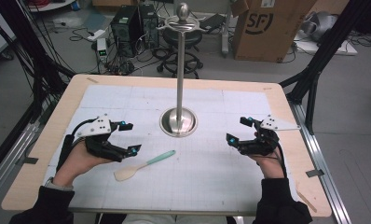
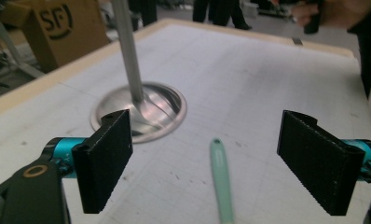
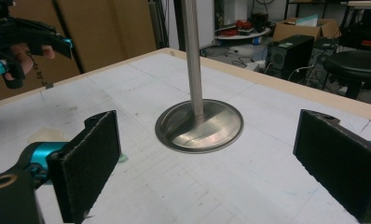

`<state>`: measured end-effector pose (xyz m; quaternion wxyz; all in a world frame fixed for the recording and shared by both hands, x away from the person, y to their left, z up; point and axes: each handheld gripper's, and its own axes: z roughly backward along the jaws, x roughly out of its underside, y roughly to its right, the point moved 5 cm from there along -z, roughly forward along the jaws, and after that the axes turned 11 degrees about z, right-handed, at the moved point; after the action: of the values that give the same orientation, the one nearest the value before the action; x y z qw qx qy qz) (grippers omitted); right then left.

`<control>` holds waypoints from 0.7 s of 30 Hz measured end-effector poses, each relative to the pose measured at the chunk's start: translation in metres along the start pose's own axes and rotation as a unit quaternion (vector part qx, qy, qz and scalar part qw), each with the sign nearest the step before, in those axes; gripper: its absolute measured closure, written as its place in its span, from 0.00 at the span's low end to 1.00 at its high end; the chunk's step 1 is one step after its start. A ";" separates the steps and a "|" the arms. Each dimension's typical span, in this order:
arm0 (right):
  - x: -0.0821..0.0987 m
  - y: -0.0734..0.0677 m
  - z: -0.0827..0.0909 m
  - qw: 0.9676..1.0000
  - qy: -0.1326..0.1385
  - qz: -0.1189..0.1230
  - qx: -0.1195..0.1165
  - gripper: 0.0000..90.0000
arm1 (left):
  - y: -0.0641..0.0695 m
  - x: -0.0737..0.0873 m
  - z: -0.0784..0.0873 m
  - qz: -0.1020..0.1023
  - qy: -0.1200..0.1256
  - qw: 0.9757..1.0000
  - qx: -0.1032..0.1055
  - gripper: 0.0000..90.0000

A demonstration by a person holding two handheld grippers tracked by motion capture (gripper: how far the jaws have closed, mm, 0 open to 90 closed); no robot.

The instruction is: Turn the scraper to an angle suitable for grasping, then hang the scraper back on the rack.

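A: Where the left gripper [image 1: 129,137] hangs above the mat, we list its jaws as spread wide, nothing between the pads. No earlier entry to set beside it.

B: Item two, the spatula [image 1: 144,165]: mint-green handle, pale blade. We place it flat on the table [image 1: 44,140], handle running up between the left jaws but below them, untouched.

A: In the left gripper view we log that handle [image 2: 221,179] nearer the right-hand jaw than the other.

B: Item three, the right gripper [image 1: 238,130]: jaws parted wide, empty. Ahead of them and between, we record the steel stand [image 3: 200,123], well apart from both pads.
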<state>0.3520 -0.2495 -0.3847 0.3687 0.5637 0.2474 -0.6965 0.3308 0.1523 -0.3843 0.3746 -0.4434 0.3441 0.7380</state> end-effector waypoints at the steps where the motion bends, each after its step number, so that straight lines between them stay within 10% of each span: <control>1: 0.000 0.000 0.000 1.000 0.000 0.001 0.000 0.07 | 0.002 -0.001 -0.003 -0.009 -0.010 1.000 0.006 0.20; 14: -0.001 0.001 0.002 1.000 0.006 0.001 0.000 0.07 | -0.002 -0.006 -0.023 -0.030 -0.103 0.994 0.018 0.23; 21: -0.001 0.001 0.004 1.000 0.007 0.001 0.002 0.07 | 0.000 0.002 -0.037 -0.054 -0.192 0.980 0.009 0.27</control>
<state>0.3503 -0.2533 -0.3827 0.3664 0.5697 0.2482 -0.6925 0.3447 0.1212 -0.3996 0.4767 -0.3078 0.2480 0.7852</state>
